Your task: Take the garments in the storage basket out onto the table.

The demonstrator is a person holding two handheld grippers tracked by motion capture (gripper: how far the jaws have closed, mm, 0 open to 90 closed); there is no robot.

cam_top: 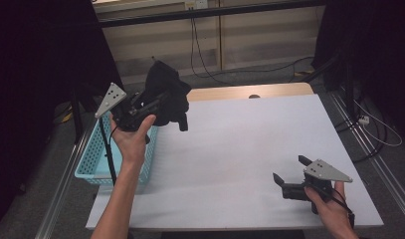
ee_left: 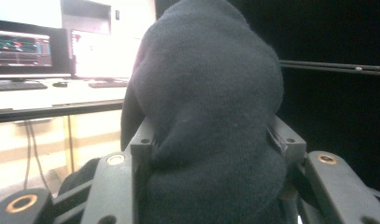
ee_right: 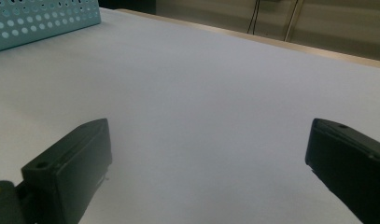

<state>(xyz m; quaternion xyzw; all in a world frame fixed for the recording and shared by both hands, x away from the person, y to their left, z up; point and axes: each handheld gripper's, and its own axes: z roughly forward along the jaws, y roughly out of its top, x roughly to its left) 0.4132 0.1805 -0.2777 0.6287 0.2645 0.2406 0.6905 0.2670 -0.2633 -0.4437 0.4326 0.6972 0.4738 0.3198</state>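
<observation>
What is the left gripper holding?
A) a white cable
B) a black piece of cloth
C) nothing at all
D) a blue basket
B: the left gripper is raised above the blue basket, and its jaws are clamped on a bunched black cloth. The right gripper rests open on the white table with nothing between its jaws.

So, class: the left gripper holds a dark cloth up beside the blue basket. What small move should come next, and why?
Probably carry the dark cloth leftward over the blue basket: the left gripper grips it, held just right of the basket.
</observation>
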